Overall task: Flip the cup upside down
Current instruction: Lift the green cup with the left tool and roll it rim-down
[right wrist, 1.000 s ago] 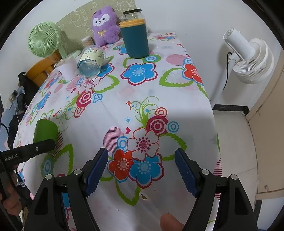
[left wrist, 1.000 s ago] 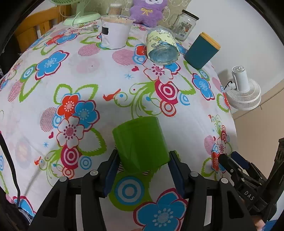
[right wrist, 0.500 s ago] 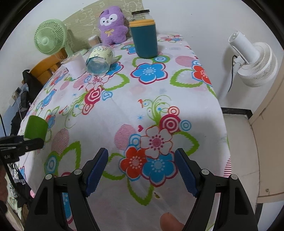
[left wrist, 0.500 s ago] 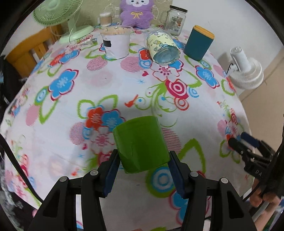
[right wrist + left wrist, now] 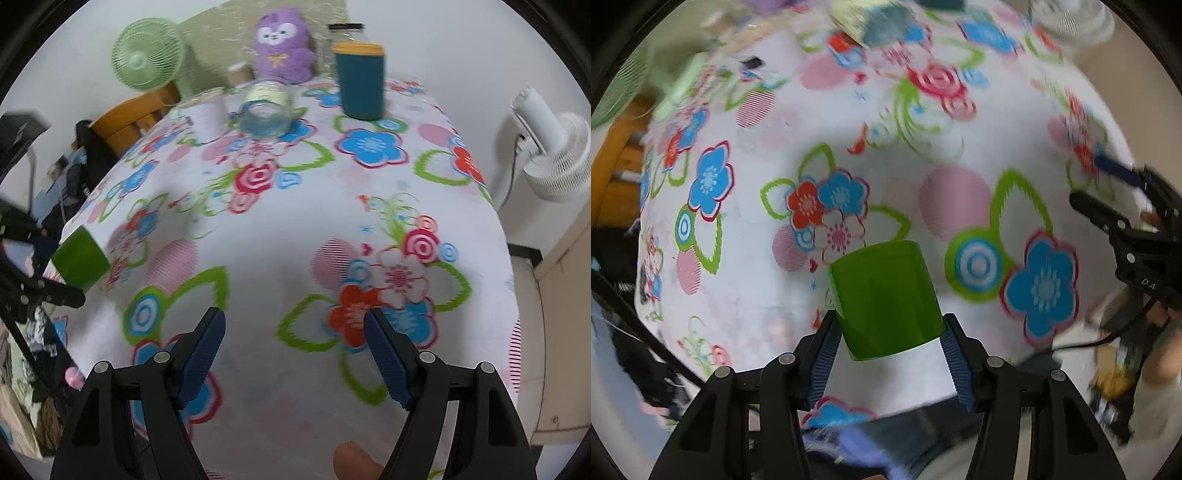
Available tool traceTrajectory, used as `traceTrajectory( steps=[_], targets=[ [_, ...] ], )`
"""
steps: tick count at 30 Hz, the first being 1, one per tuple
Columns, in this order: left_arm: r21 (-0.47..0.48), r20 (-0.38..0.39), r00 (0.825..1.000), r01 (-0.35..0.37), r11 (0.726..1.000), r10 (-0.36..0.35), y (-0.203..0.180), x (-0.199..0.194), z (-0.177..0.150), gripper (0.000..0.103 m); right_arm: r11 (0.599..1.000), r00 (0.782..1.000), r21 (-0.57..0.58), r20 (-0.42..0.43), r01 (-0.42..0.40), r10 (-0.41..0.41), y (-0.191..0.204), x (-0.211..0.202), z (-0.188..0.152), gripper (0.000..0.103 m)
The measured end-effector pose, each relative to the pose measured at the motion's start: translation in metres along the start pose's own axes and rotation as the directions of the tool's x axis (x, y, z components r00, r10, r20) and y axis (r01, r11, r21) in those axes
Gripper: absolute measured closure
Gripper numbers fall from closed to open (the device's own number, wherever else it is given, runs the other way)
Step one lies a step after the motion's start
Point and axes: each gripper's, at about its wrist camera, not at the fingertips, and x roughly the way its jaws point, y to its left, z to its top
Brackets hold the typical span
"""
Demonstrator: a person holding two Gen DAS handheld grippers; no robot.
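Left claw (image 5: pixel 886 354) clamped on the green cup (image 5: pixel 884 301), low in the left-wrist frame's centre, over the near edge of the floral bench (image 5: pixel 960 206). Right claw (image 5: pixel 294 354) spread apart, holding nothing. Same cup (image 5: pixel 79 258) at mid-left of the right-wrist frame.

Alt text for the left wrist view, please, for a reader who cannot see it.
The left claw grips a green cup between its blue pads, held above a floral tablecloth that is blurred by motion. The right claw shows at the right edge, open and holding nothing.
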Motion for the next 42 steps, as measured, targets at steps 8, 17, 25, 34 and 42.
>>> traceTrajectory(
  steps=[8, 17, 25, 34, 42],
  targets=[
    [0.154, -0.370, 0.929, 0.060, 0.986, 0.001, -0.012, 0.025, 0.017, 0.046, 0.995, 1.000, -0.096, 0.016, 0.001, 0.001, 0.029, -0.004, -0.011, 0.024],
    [0.224, -0.455, 0.888, 0.044, 0.974, 0.065, -0.028, 0.047, 0.029, 0.046, 0.988, 1.000, -0.154, 0.024, 0.000, 0.003, 0.043, -0.006, -0.018, 0.024],
    [0.201, -0.454, 0.889, 0.037, 0.979, 0.060, -0.018, 0.045, 0.042, 0.043, 0.983, 0.999, -0.181, 0.033, -0.020, 0.027, 0.050, -0.003, -0.014, 0.024],
    [0.177, -0.424, 0.905, 0.041, 0.983, 0.038, -0.014, 0.041, 0.045, 0.020, 0.978, 0.998, -0.209, 0.047, -0.031, 0.042, 0.060, -0.007, -0.009, 0.024],
    [0.155, -0.358, 0.934, 0.059, 0.986, 0.000, -0.004, 0.021, 0.039, 0.011, 0.974, 0.997, -0.226, 0.061, -0.022, 0.037, 0.070, -0.014, -0.003, 0.023]
  ],
)
